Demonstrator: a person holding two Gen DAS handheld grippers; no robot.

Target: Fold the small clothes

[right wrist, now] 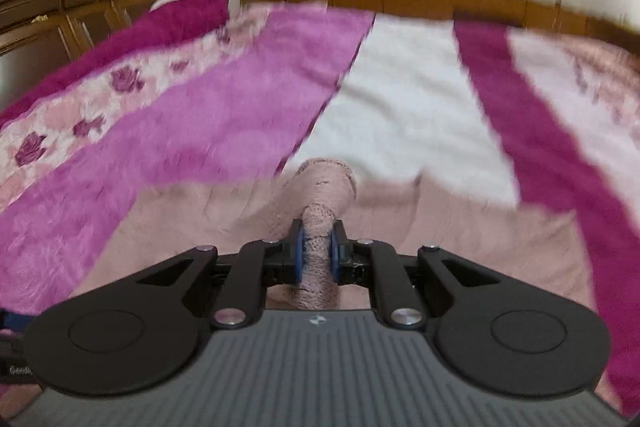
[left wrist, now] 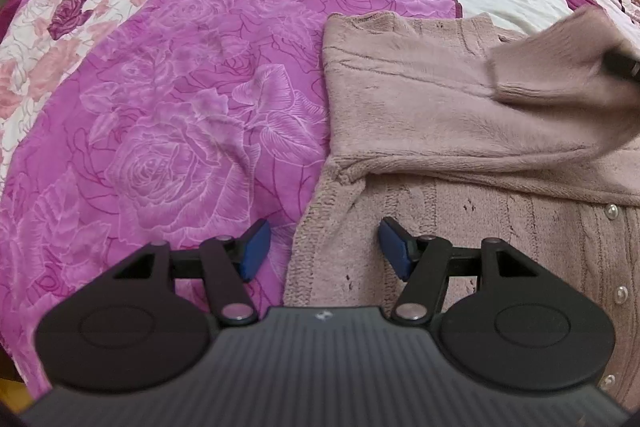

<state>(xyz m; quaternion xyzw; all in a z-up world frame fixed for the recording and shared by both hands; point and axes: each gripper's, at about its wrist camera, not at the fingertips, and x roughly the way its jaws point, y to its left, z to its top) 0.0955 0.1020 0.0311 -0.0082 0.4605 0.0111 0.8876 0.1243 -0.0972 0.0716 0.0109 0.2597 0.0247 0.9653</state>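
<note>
The pink cardigan (left wrist: 460,187) is spread on the floral bedspread (left wrist: 180,87), its buttoned front facing up. The right gripper (right wrist: 318,251) is clenched on the sleeve cuff (right wrist: 324,195), which is held raised over the cardigan's upper body. The left gripper (left wrist: 322,247) is released and empty, poised above the cardigan's left edge. The sleeve's long axis is seen running across the cardigan, so the right hand is judged better placed to lay it down.
</note>
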